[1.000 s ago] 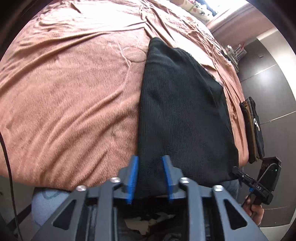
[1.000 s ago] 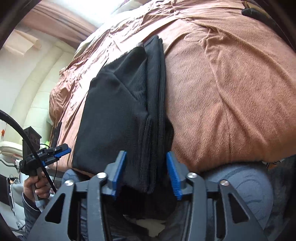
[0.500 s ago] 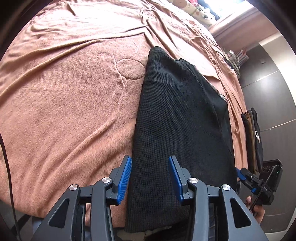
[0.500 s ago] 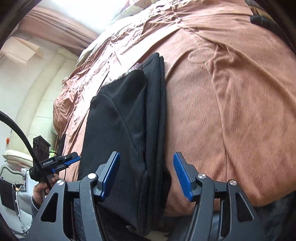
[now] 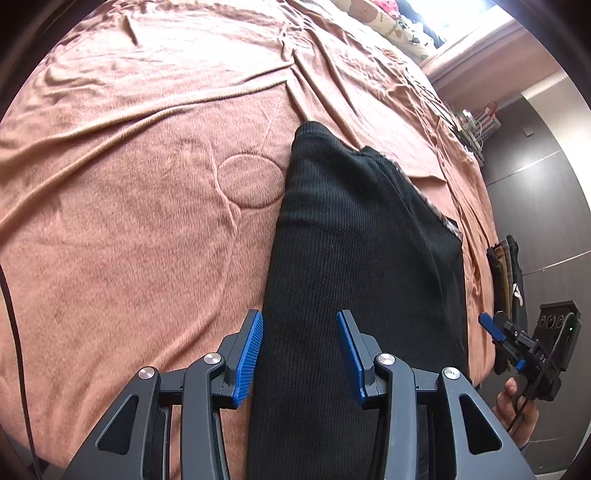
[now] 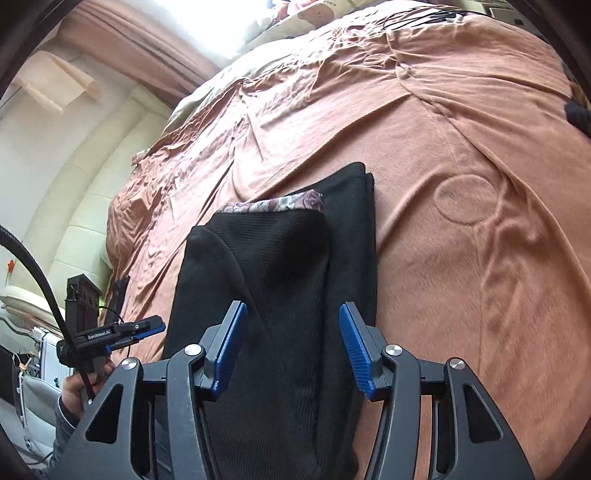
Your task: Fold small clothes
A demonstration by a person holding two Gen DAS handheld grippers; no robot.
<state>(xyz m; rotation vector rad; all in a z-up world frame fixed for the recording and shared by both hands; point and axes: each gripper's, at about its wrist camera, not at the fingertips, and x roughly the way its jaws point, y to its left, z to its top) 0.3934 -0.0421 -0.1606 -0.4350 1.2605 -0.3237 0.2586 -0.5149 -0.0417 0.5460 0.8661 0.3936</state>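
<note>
Left wrist view shows a bed (image 5: 129,229) covered with a rust-brown blanket, wrinkled, with a round mark pressed in the fabric beside the garment. At the far end of the bed lie patterned pillows (image 5: 384,18) under a bright window, and on the right stands a dark wall (image 5: 535,206). A small stack of folded clothes (image 5: 508,266) sits at the right edge of the bed. The black ribbed garment (image 5: 354,258) lies folded in a long strip on the blanket, running away from me. My left claw (image 5: 300,356) is wide open above its near end and holds nothing; the strip passes between the two blue pads, and I cannot tell if they touch it. Right wrist view shows a cream padded headboard (image 6: 85,206) on the left and the same brown blanket. My right claw (image 6: 290,352) is also wide open and holds nothing, with the black garment (image 6: 280,266) between its pads; a flowered inner edge shows at the far end of the top fold. Each view shows the other claw at the side, in my hand, off the bed's edge.
</note>
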